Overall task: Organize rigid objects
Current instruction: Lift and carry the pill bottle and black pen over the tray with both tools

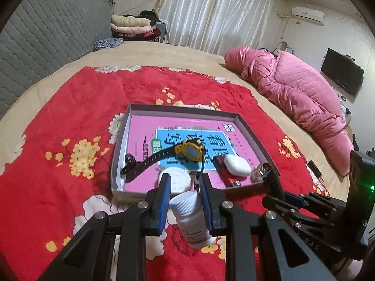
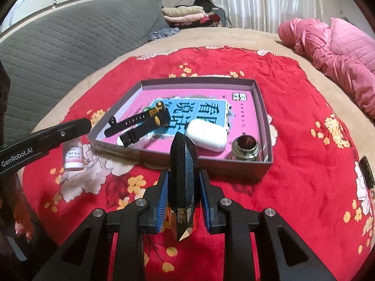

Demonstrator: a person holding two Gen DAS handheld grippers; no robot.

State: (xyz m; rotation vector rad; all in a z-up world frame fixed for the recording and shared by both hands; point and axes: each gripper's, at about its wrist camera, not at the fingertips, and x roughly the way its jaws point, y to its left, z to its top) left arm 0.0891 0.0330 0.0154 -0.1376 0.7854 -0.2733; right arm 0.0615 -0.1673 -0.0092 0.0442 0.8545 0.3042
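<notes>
A shallow grey box (image 1: 118,145) (image 2: 262,164) with a pink book inside lies on the red flowered blanket. It holds a yellow-and-black watch (image 1: 187,151) (image 2: 145,120), a white case (image 1: 236,165) (image 2: 207,134), a white round lid (image 1: 177,179), a red lighter (image 1: 228,179) and a metal-rimmed jar (image 1: 260,172) (image 2: 246,148). My left gripper (image 1: 185,182) is shut on a white pill bottle (image 1: 191,217) (image 2: 73,154) just in front of the box's near wall. My right gripper (image 2: 184,180) is shut on a dark faceted pointed object (image 2: 184,175), near the box's front edge.
A pink quilted jacket (image 1: 297,96) (image 2: 339,53) lies on the bed at the right. Folded clothes (image 1: 133,27) are stacked at the back. A grey quilted headboard (image 2: 70,46) runs along the left. A small dark object (image 2: 368,171) lies on the blanket at the right.
</notes>
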